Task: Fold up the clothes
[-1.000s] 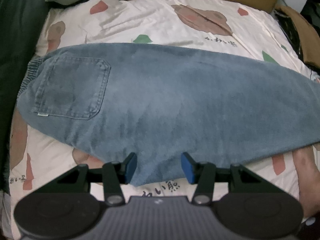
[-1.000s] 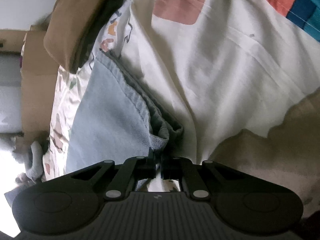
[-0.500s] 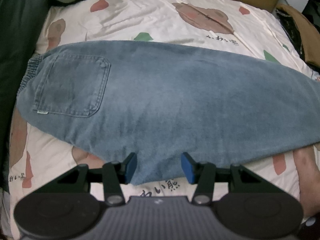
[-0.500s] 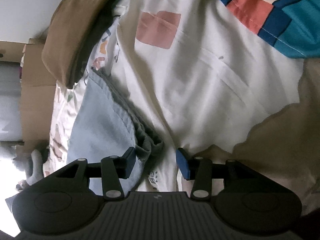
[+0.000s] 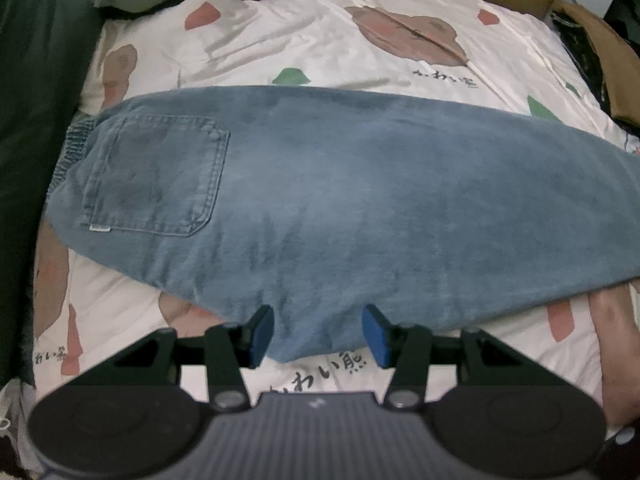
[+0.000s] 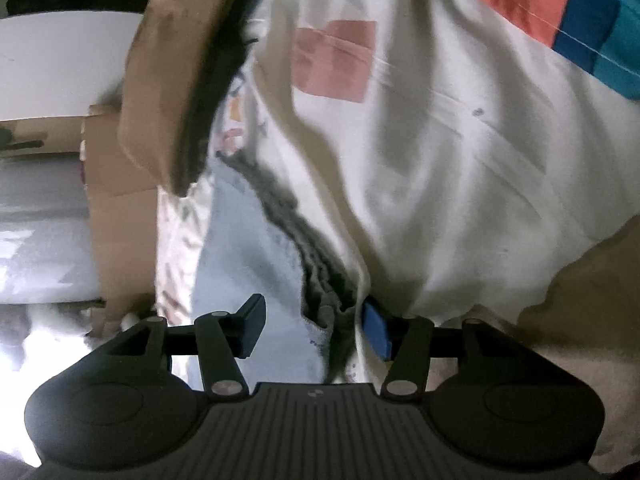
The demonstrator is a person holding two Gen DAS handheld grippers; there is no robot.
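Denim jeans [image 5: 340, 208] lie lengthwise across the bed [image 5: 360, 52], one leg over the other, waistband at the left and hems at the right.

The left tool [image 5: 318, 334] stands wide at the near edge of the jeans, its blue pads either side of a bulge of cloth and gripping nothing. The right tool [image 6: 314, 326] is also wide, straddling the bunched hems [image 6: 320, 276], empty. The risks, as I judge them: if the left tool closes where it is, it may pinch only the top layer, so the legs slide apart when lifted. The hems are crumpled and stacked, so the right tool could catch one hem and leave the other, skewing any fold. The white sheet [image 6: 440, 160] lies right against that tool's outer pad and could be nipped along with the denim.
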